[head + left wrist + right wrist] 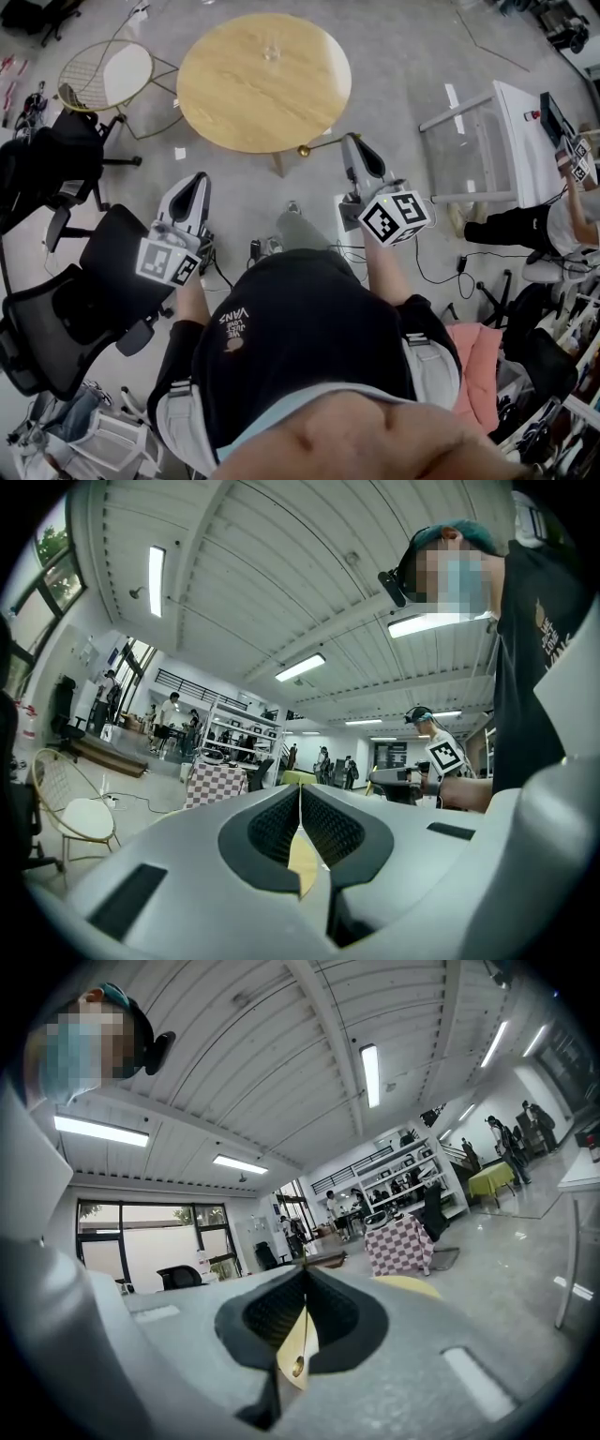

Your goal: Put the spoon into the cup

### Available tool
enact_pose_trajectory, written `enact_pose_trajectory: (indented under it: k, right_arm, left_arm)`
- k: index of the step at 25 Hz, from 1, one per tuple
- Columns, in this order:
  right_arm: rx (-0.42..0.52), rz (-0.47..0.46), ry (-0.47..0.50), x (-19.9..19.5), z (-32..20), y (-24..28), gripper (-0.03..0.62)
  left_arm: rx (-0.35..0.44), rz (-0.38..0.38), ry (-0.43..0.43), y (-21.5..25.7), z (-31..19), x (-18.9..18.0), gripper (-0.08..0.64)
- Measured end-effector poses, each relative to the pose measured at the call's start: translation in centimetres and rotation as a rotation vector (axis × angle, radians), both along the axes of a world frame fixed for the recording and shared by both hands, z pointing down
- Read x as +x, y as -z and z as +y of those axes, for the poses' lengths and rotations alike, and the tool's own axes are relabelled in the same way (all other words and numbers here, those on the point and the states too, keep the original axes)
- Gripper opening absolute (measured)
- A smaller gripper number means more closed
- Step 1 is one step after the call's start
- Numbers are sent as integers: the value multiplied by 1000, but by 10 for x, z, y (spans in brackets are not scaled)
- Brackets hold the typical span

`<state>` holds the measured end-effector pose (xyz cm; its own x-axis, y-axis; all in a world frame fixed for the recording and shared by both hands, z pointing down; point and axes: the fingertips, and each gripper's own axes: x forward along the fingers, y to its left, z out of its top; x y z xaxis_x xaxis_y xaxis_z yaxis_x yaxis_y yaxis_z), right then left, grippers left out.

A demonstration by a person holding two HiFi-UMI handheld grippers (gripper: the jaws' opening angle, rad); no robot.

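With the left gripper (198, 180) closed, jaws together on nothing, the right gripper (350, 141) is clamped on the thin gold spoon (303, 150), held near the closest edge of the round wooden table (225, 103), on whose far part the clear cup (271, 49) stands.

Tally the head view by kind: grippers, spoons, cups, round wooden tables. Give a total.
grippers: 2, the left gripper shut on nothing, the right gripper shut on the spoon
spoon: 1, gold
cup: 1, clear, standing on the table
round wooden table: 1
Total: 5
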<state>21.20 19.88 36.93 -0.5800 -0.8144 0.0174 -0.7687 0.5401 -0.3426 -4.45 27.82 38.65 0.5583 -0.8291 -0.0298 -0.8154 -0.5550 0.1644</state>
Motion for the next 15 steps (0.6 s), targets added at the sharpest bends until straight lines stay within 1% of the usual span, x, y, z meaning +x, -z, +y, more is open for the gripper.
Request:
enact_pose_trajectory:
  k: [7,15]
  right_arm:
    - [-11,3,0,-5,-24,-1,0]
    - [-27,4,16,-6,-69,-9,0]
  left_arm:
    - [-3,4,-4,0,-27,-4,3]
    - [-1,-6,-1,1,-75,-3,3]
